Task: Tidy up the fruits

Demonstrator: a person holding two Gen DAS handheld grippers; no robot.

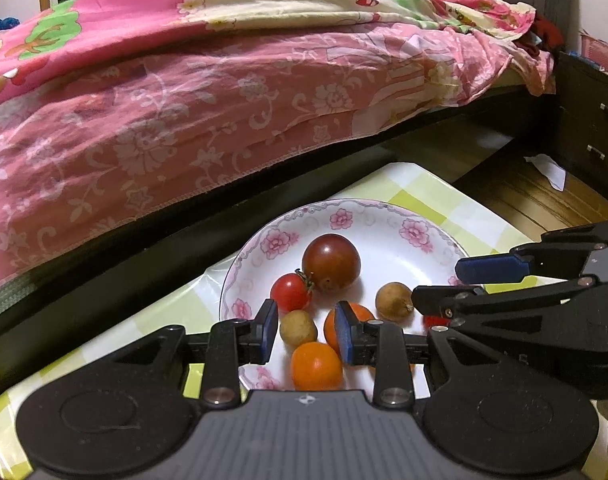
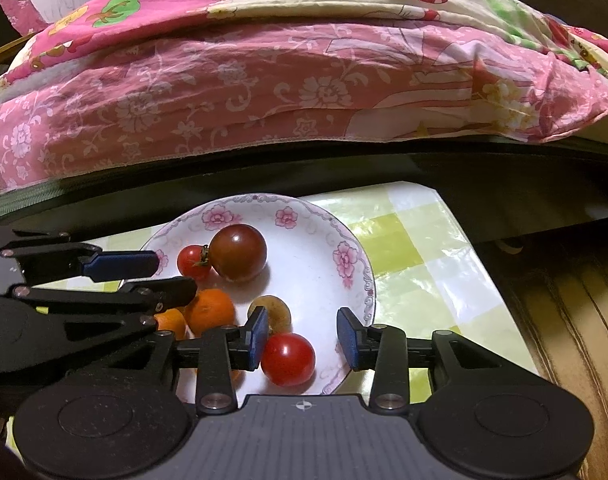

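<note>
Floral-rim white plate (image 1: 416, 216) near table's far edge holds all fruit: big dark-red tomato (image 1: 331, 262) centre, sm. red cherry tomato (image 1: 290, 292) touching it, 2 brownish longans (image 1: 393, 301), 2 orange fruits (image 1: 316, 365), another red tomato (image 2: 287, 359) at near rim.

One plate (image 1: 388, 216) sitting on worktop (image 2: 424, 248). Holding seven fruits: one dark tomato (image 1: 331, 262), two red tomatoes (image 1: 289, 291) (image 2: 287, 359), two oranges (image 1: 316, 366) (image 2: 209, 310), two brown longans (image 1: 297, 327) (image 1: 394, 301). Two tools (image 1: 306, 330) (image 2: 303, 338) hovering.

Red tomato (image 1: 435, 321) mostly hidden behind right claw (image 1: 444, 286), small orange (image 2: 170, 322) half covered by left claw (image 2: 175, 276)
</note>
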